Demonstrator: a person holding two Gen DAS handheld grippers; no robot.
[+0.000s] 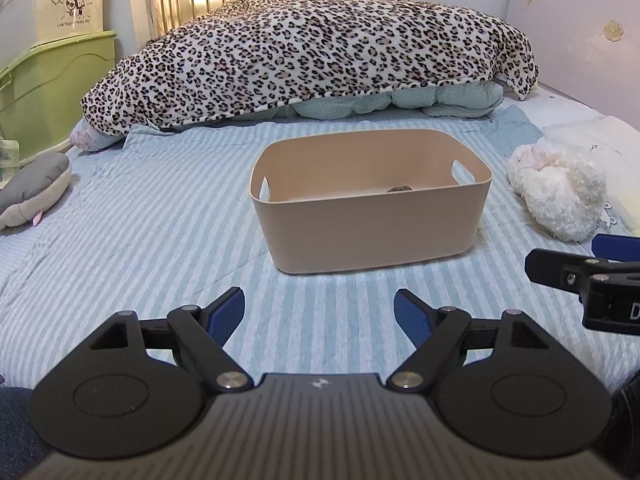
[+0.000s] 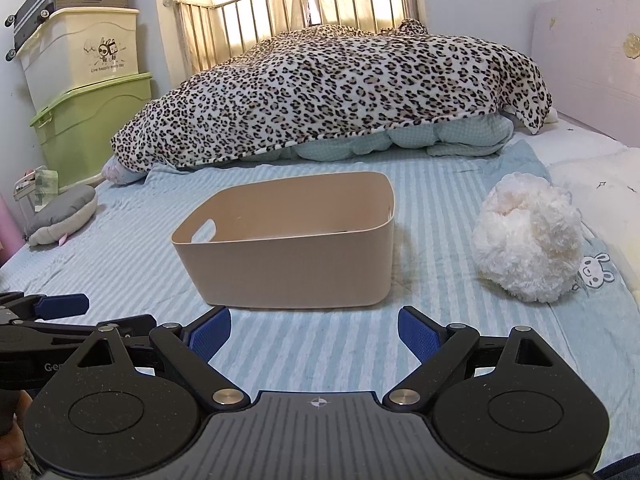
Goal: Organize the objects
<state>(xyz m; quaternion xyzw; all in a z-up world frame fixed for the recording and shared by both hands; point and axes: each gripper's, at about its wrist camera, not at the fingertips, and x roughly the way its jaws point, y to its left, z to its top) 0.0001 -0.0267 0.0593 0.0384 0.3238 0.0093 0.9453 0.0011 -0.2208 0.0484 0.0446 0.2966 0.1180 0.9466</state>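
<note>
A tan plastic bin (image 1: 368,204) is seen sitting on the striped bedsheet (image 1: 160,232), and everything is placed from it. Just short of the bin's near wall, the left gripper (image 1: 319,312) is held with its blue pads spread wide and nothing between them; to the bin's near right, the right gripper (image 2: 315,332) is likewise held spread and empty. Something small and dark (image 1: 399,189) can just be made out on the bin's floor, too small to be named. To the right of the bin, apart from it, a white fluffy plush thing (image 2: 528,244) is lying on the sheet; well to the left of the bin a grey plush toy (image 2: 64,216) is resting near the bed's edge. The white plush would be judged light, soft and very squashy, so slipping is unlikely and breakage is no worry; a deep pinch across its bulging middle is called for, since a bite on loose fleece alone might pull free. The bin itself looks stiff and light, best taken by its rim or a handle cutout (image 2: 205,230).
</note>
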